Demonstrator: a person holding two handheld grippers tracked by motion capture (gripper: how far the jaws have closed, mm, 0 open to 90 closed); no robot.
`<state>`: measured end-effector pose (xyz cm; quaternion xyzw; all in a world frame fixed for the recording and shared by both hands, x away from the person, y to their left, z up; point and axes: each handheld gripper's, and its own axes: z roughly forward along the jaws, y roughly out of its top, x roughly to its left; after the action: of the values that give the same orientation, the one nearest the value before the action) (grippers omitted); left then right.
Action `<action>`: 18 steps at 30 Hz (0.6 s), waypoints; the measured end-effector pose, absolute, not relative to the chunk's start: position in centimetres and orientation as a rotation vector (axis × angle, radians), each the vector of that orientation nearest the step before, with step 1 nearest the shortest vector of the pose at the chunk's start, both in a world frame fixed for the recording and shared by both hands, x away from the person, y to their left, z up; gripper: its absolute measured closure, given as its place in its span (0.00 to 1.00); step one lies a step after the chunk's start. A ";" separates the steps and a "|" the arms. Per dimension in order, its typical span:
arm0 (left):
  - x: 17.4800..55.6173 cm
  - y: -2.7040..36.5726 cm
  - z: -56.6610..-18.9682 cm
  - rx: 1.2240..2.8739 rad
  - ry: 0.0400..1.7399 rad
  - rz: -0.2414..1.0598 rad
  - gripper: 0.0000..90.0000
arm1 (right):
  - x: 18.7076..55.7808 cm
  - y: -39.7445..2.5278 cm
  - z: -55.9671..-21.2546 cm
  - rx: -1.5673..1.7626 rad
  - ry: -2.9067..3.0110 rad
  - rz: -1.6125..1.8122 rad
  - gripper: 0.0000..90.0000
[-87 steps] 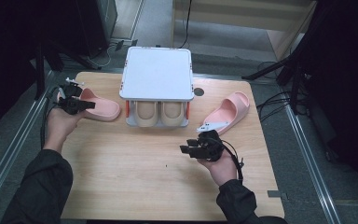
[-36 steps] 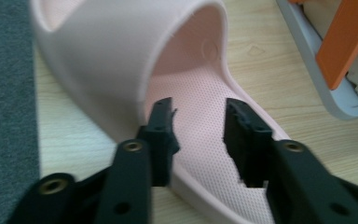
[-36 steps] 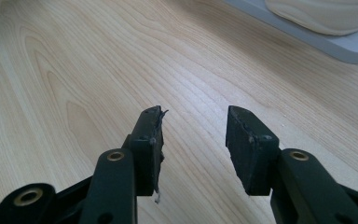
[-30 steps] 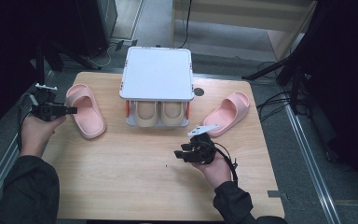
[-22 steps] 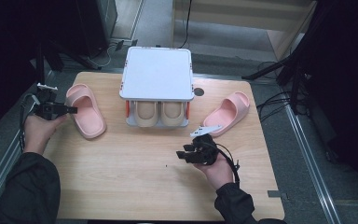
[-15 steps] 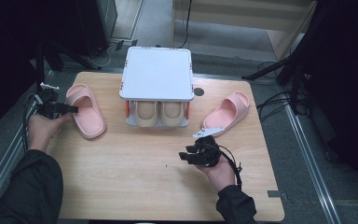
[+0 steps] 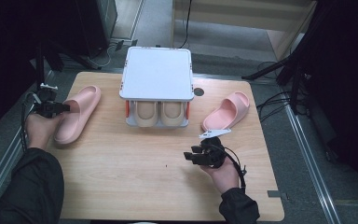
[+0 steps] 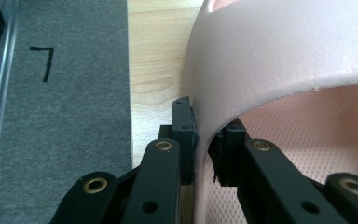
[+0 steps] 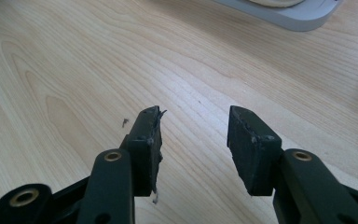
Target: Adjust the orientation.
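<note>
Left gripper (image 8: pixel 204 154) pinches the strap of the slipper (image 7: pixel 77 113) at the table's (image 7: pixel 121 186) nine o'clock (right gripper (image 9: pixel 193 140) gapes, empty, at five).

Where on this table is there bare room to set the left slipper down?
The near half of the table is bare, between the left slipper and the right gripper. It is crowded around the shoe rack, and the other slipper takes the far right.
</note>
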<state>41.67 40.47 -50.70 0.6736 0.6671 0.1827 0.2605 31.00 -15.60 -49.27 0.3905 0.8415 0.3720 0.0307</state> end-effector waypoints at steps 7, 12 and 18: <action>41.2 40.2 -50.2 1.859 1.802 0.492 0.92 | 31.3 -15.8 -49.1 1.219 2.573 1.162 0.61; 39.8 39.4 -48.8 1.862 1.765 0.482 0.92 | 31.6 -16.2 -48.6 1.209 2.554 1.180 0.61; 38.0 38.9 -47.9 1.896 1.746 0.476 0.92 | 32.1 -16.8 -48.0 1.207 2.531 1.194 0.61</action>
<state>38.00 38.91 -47.86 0.6991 0.6437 0.1755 0.2572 32.13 -16.84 -48.03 0.3955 0.8296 0.3914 0.0468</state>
